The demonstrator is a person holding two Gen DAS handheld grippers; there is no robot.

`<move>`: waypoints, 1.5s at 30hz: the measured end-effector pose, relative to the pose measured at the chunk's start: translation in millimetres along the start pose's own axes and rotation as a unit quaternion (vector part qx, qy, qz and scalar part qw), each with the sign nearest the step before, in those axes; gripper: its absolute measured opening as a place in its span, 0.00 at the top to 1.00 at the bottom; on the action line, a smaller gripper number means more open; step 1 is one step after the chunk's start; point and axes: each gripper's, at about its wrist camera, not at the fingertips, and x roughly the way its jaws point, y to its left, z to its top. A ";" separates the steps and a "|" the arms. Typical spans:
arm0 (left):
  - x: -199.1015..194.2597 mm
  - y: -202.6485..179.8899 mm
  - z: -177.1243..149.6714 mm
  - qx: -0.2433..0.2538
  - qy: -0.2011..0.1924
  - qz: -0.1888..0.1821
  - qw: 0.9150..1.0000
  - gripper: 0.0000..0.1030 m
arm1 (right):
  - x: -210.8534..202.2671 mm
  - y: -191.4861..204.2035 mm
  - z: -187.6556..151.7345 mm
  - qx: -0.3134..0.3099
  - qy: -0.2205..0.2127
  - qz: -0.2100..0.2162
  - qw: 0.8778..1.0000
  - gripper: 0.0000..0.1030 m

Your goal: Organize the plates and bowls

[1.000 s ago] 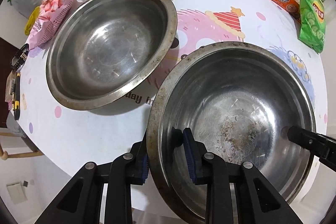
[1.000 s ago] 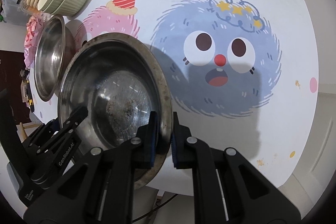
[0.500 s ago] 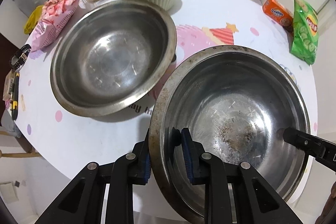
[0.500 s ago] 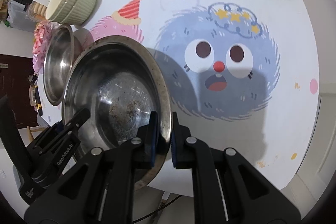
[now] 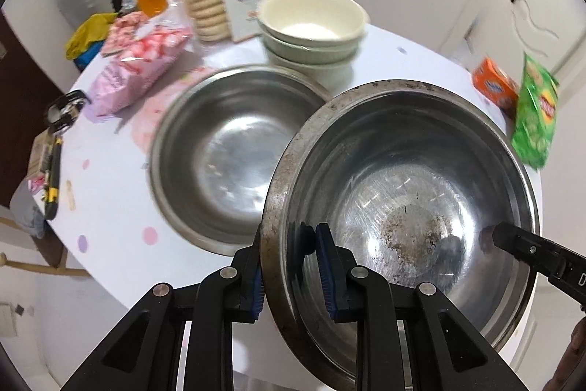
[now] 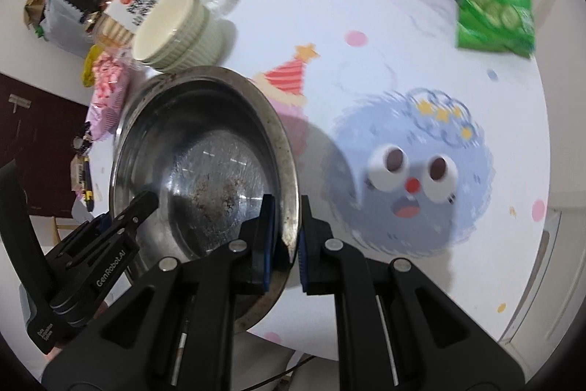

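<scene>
White patterned table [image 6: 366, 35] below; left tool [image 5: 289, 266], right tool [image 6: 284, 237] each clamped on steel bowl [image 5: 403, 178] rim, opposite sides.

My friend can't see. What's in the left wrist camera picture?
The left gripper pinches the rim of a stained metal bowl, and the right gripper's tip reaches in from the other side. Behind sit another metal bowl, stacked pale bowls and snacks on a white table.
</scene>
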 end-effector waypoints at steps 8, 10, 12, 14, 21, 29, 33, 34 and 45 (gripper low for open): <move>-2.0 52.0 13.7 -0.049 -0.010 0.026 0.998 0.76 | 20.4 56.5 21.5 -0.050 0.010 0.018 0.999 0.88; -2.1 63.5 16.8 -0.058 -0.014 0.030 0.998 0.76 | 25.9 68.8 27.2 -0.059 0.011 0.020 0.998 0.88; -1.8 73.4 21.0 -0.064 -0.017 0.034 0.997 0.76 | 31.0 80.5 31.7 -0.068 0.013 0.021 0.997 0.88; 0.3 84.2 26.6 -0.072 -0.017 0.034 0.997 0.76 | 36.8 91.5 36.7 -0.075 0.016 0.022 0.997 0.88; 13.2 104.6 43.1 -0.075 -0.020 0.039 0.996 0.76 | 56.3 112.9 51.3 -0.081 0.018 0.017 0.996 0.88; 38.7 116.9 51.1 -0.070 -0.004 0.031 0.997 0.76 | 81.7 119.2 60.5 -0.073 0.032 0.002 0.997 0.88; 45.6 119.6 50.8 -0.069 0.003 0.026 0.997 0.76 | 89.0 119.2 62.0 -0.069 0.038 -0.002 0.997 0.88; 47.6 120.6 50.7 -0.069 0.005 0.024 0.997 0.76 | 90.6 119.5 62.7 -0.068 0.039 -0.003 0.997 0.88; 54.7 123.6 52.6 -0.069 0.016 0.023 0.997 0.76 | 96.1 119.8 65.2 -0.068 0.047 -0.008 0.997 0.88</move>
